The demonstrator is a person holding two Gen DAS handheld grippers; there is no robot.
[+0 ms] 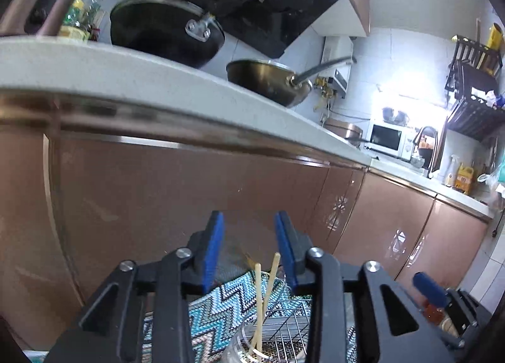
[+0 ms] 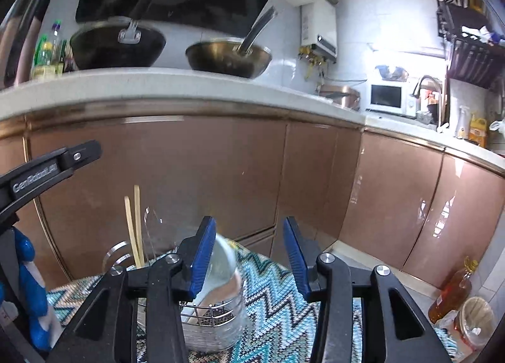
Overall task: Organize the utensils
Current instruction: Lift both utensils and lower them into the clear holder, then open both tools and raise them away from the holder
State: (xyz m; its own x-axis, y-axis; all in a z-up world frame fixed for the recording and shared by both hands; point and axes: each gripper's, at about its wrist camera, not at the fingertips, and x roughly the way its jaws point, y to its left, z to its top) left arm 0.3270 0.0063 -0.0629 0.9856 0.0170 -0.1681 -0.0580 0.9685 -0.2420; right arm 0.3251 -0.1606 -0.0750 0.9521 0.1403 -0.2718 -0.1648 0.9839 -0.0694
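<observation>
My left gripper [image 1: 249, 247] and right gripper [image 2: 249, 255] are both standing spread, pinching nothing; the chopsticks [image 1: 263, 296] and ladle [image 2: 217, 268] are standing upright in the wire holder [image 2: 208, 322], lower centre, likely just released.

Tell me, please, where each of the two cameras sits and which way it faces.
Left wrist: sits on the left gripper, low before the brown cabinets, facing them; its open blue fingers frame the chopsticks in a wire rack.
Right wrist: sits on the right gripper, facing the same cabinets; its open fingers flank a pale spoon; the left gripper shows at the left edge.
Shared: chopsticks, rack, zigzag cloth, two pans, microwave.
</observation>
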